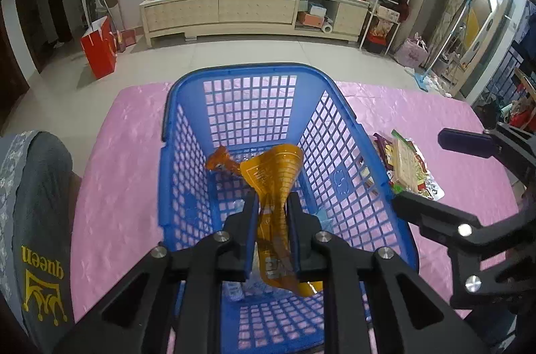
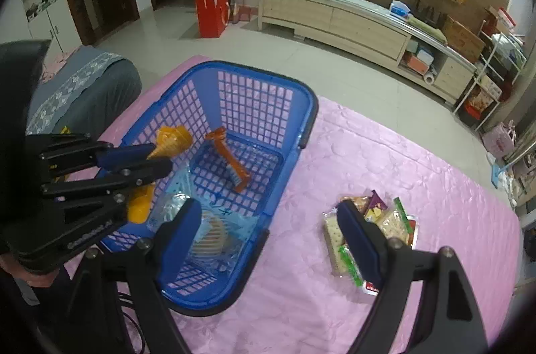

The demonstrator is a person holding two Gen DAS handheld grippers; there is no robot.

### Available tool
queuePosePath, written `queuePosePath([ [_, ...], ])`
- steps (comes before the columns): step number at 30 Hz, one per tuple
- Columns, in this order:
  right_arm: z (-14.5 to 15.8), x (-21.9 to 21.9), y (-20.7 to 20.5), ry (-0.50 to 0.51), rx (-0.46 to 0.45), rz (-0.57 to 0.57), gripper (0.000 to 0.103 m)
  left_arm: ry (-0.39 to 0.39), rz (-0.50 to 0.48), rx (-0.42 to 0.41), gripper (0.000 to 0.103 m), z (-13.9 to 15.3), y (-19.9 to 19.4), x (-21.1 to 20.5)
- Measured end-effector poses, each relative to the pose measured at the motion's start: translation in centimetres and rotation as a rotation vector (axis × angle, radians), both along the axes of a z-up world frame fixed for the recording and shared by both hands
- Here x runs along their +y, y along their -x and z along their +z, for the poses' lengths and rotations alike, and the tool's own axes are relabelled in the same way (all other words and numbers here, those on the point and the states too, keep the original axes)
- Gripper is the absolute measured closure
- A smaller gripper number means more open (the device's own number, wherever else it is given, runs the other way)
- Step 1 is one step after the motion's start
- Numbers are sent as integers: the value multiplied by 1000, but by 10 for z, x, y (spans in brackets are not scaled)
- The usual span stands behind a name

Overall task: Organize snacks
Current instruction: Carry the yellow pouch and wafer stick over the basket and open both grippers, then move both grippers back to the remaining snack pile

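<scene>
The left gripper point(image 1: 271, 210) is clamped on a crinkled orange plastic snack wrapper point(image 1: 276, 186), above the blue lattice plastic basket point(image 1: 348, 153). The right gripper point(image 2: 268, 228) stands wide and empty. A careless release could snag the wrapper on the rim below. Beneath the left gripper, the basket holds another orange wrapper point(image 2: 229, 154) and a clear biscuit bag point(image 2: 214, 236). More snack packets point(image 2: 375, 226) lie under the right gripper's finger, on the pink-covered desk point(image 2: 335, 303).

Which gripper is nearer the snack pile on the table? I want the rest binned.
Right. The right gripper hangs open beside the snack pile; the left gripper is over the basket.
</scene>
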State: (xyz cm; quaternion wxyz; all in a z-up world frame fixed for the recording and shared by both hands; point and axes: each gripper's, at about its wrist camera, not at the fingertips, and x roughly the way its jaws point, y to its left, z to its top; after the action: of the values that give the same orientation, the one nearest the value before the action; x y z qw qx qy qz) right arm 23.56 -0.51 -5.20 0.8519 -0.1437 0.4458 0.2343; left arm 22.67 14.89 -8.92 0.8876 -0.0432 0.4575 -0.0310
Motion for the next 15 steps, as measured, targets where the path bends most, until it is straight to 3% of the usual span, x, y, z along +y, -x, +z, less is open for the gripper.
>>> queuePosePath([
  [1,-1,-2,-2,-2,-1,-6,17,2,-1,4,85,-1,-2,-2],
  [9,-6,-21,-11,-4,19,-41,17,9,30,15,39,-5,-15,-2],
  [15,1,-35,-7,-28,29,-60,17,30,13,5,39,3,-6,-7],
])
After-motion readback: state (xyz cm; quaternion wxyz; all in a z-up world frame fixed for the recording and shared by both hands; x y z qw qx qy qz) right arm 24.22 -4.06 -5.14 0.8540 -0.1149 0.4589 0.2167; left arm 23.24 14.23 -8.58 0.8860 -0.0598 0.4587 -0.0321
